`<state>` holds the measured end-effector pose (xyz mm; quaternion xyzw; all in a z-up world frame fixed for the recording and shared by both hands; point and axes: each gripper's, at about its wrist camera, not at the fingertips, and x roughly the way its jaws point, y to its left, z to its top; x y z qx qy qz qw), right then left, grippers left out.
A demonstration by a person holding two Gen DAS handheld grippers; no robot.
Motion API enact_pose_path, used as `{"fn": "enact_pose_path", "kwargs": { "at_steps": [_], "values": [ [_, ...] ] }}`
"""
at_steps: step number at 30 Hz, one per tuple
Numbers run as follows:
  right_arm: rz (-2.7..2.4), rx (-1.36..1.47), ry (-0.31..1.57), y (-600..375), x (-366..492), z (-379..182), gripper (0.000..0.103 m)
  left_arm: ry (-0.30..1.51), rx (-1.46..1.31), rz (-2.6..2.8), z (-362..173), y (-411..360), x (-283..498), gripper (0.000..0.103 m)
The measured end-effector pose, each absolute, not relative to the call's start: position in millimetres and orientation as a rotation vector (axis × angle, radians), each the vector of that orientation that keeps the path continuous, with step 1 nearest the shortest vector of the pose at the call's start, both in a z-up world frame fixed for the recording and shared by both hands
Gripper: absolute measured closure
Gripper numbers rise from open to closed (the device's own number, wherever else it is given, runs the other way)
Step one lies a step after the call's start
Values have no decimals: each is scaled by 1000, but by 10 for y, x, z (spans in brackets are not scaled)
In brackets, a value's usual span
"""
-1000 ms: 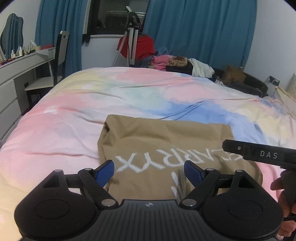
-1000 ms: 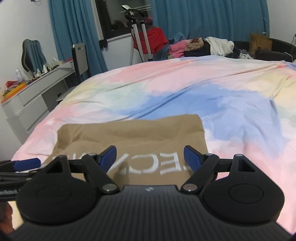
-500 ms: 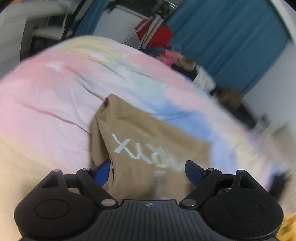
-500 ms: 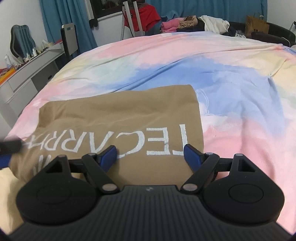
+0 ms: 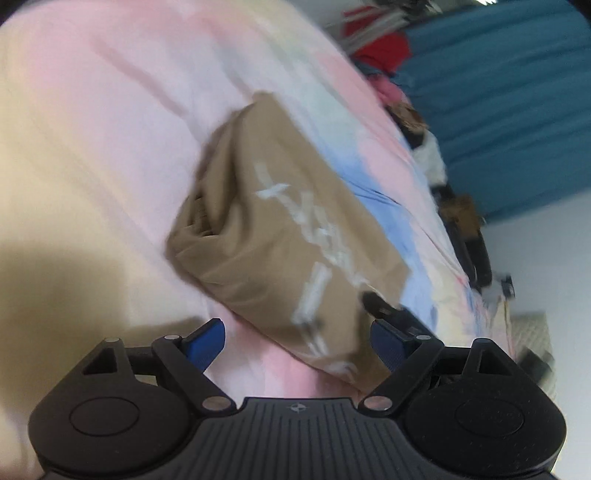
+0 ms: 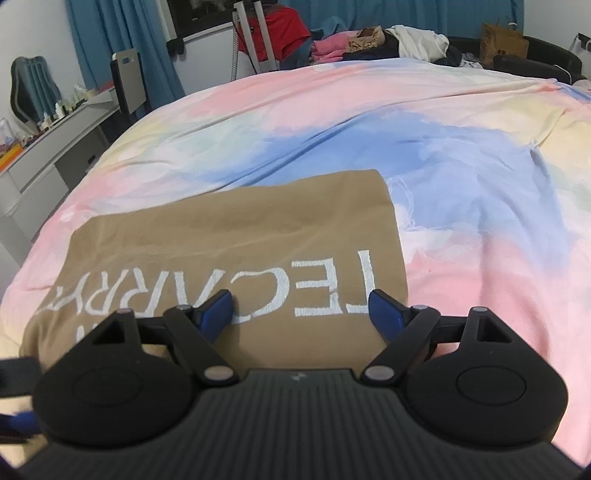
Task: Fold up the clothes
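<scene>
A folded tan garment (image 6: pixel 229 236) with white lettering lies flat on the pastel bedspread (image 6: pixel 406 140). My right gripper (image 6: pixel 301 308) is open and empty, low over the garment's near right part. In the blurred, tilted left wrist view the same garment (image 5: pixel 280 229) lies ahead, its folded left edge showing layers. My left gripper (image 5: pixel 297 341) is open and empty, just short of the garment's near edge. The tip of the right gripper (image 5: pixel 380 306) shows at the garment's right side.
A pile of unfolded clothes (image 6: pixel 373 40) sits at the far end of the bed, near a red garment on a stand (image 6: pixel 273 33). A grey dresser (image 6: pixel 44 147) and a chair (image 6: pixel 127 85) stand left of the bed. Blue curtains hang behind.
My left gripper has swung and tilted sharply, now facing the garment's left folded edge. My right gripper has moved lower and closer over the garment. Both stayed open.
</scene>
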<state>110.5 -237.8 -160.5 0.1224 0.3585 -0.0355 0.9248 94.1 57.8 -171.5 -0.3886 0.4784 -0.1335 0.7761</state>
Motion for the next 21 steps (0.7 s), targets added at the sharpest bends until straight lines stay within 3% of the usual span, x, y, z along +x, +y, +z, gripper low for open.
{"fn": "enact_pose_path", "kwargs": {
  "at_steps": [5, 8, 10, 16, 21],
  "values": [
    [-72, 409, 671, -2524, 1008, -1506, 21, 974, -1146, -187, -2114, 825, 988, 22],
    [-20, 592, 607, -2644, 886, -1415, 21, 885, -1146, -167, -2076, 874, 1033, 30],
    [57, 746, 590, -2705, 804, -1388, 19, 863, -1148, -158, -2080, 881, 1071, 41],
    [340, 1189, 742, -2584, 711, -1729, 19, 837, -1166, -184, -2039, 808, 1085, 78],
    [461, 1535, 958, -2319, 782, -2296, 20, 780, -1146, -240, -1868, 797, 1111, 85]
  ]
}}
